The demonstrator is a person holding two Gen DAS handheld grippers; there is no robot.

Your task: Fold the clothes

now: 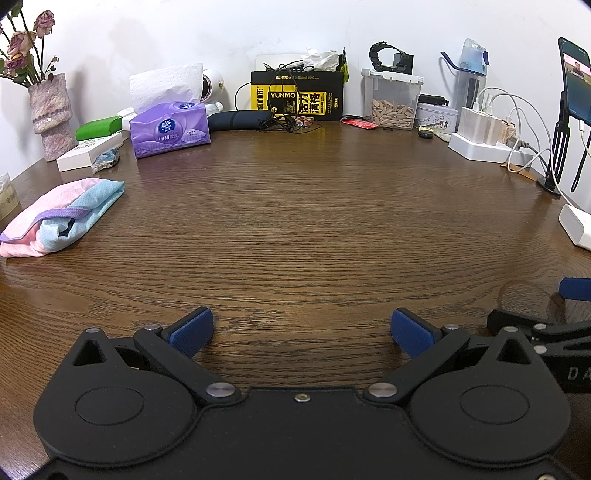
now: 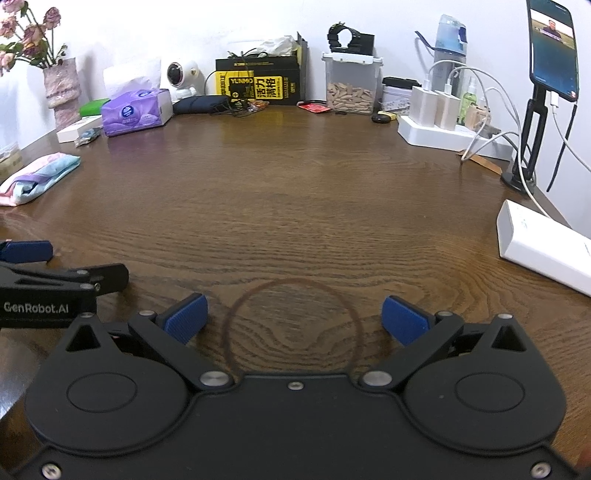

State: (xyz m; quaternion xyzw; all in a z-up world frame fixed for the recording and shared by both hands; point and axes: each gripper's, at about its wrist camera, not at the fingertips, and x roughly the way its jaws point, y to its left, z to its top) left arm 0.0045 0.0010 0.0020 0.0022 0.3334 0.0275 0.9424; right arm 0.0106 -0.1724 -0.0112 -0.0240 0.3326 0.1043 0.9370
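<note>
A dark brown wooden table [image 1: 295, 221] with a marked grain fills most of both views, and a faint ring stain [image 2: 293, 328] is seen at 6 o'clock in the right wrist view. A plain white wall [image 1: 221, 33] is met along the far edge, from 9 through 12 to 3 o'clock. Even, soft light is cast, with a dull sheen on the wood.

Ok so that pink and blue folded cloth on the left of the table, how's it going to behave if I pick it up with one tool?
The pink and blue cloth looks thin and soft, so it will probably sag and unfold from a single pinch. It seems light, a loose bundle lying flat on the table. Pushed, it would likely bunch rather than slide.
</note>
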